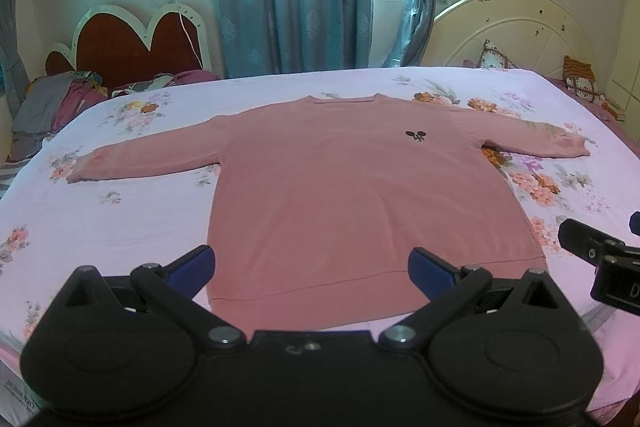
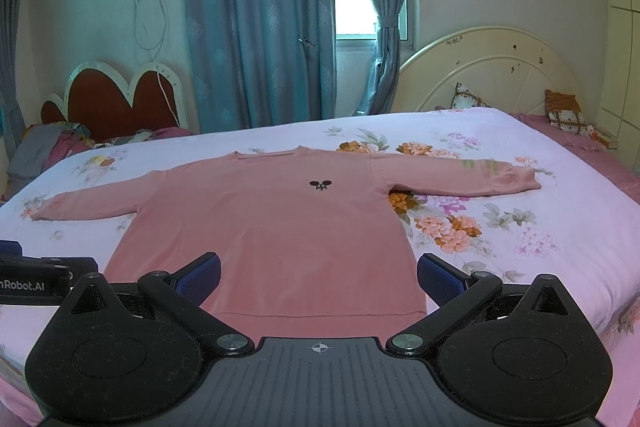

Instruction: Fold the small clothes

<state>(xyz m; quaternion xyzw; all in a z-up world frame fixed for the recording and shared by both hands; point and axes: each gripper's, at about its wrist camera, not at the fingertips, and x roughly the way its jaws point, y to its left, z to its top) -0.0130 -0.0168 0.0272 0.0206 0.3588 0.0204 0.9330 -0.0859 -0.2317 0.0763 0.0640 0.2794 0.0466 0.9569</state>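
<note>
Sweater: a pink long-sleeved knit sweater with a small dark emblem on the chest lies flat, front up, on the floral bedsheet, both sleeves spread out to the sides, the neckline at the end away from both grippers.

Left gripper: the black two-finger left gripper with blue pads stands wide open, holding nothing. The sweater's hem lies just ahead of it and between its fingers; whether the pads touch the cloth cannot be told.

Right gripper: the black right gripper, also blue-padded, is spread just as wide and empty. The hem runs across the gap between its fingers, close to the tips, the sweater's body stretching away in front.

Grippers to each other: side by side at the hem end; the right one's tip shows at the right edge of the left wrist view, and the left one's body at the left edge of the right wrist view.

Sleeves: the left sleeve reaches out ahead and to the left of the left gripper; the right sleeve ahead and to the right of the right gripper.

Beyond the sweater: blue curtains, a cream arched headboard to the far right, and a red heart-shaped headboard to the far left.
</note>
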